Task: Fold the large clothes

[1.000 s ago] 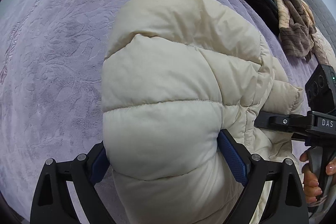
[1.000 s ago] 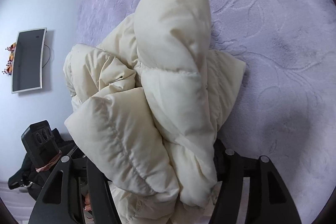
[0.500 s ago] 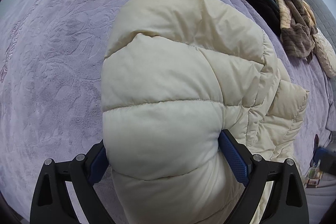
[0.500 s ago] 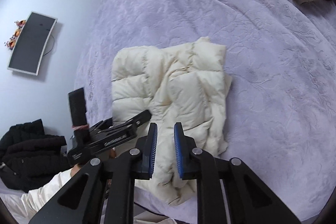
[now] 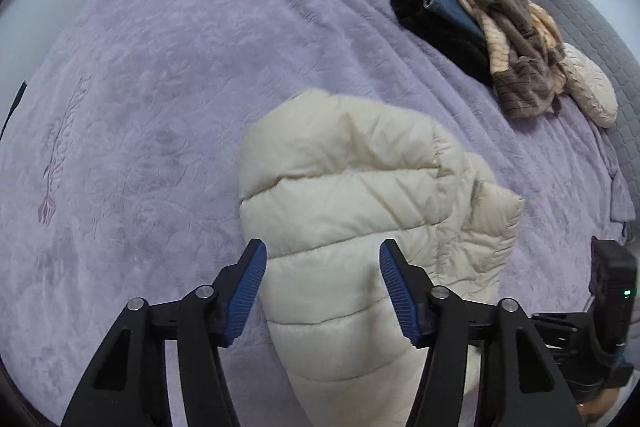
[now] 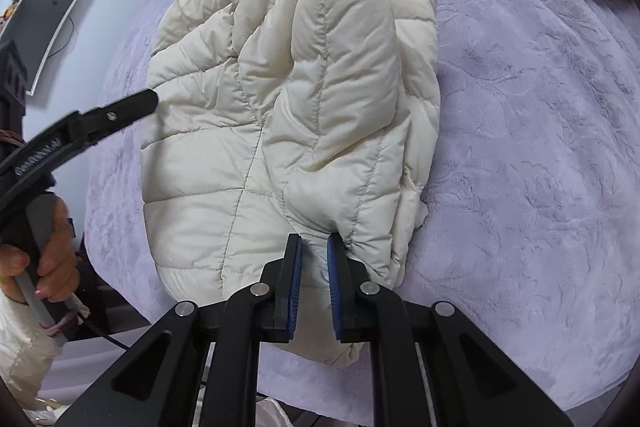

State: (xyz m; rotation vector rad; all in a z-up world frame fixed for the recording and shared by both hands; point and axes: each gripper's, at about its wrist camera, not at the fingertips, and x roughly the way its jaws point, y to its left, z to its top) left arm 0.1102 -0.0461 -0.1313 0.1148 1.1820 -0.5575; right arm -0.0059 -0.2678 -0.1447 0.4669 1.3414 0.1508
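Cream puffer jacket (image 6: 288, 131) folded on purple bed (image 6: 520, 147), right gripper (image 6: 313, 283) fingers closing, pinching its near fold, left gripper (image 5: 322, 287) fingers narrowing, spread astride its end, untouching

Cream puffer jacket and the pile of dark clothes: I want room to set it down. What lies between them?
Only bare purple bedspread between the jacket and the pile, in the left wrist view.

- Cream quilted puffer jacket (image 6: 288, 131).
- Lilac bedspread (image 5: 168, 75), embossed with a floral pattern.
- Brown-and-tan striped knit (image 5: 516, 67).
- Black garment (image 5: 436, 35).
- Black grippers, blue ribbed pads (image 5: 246, 293).
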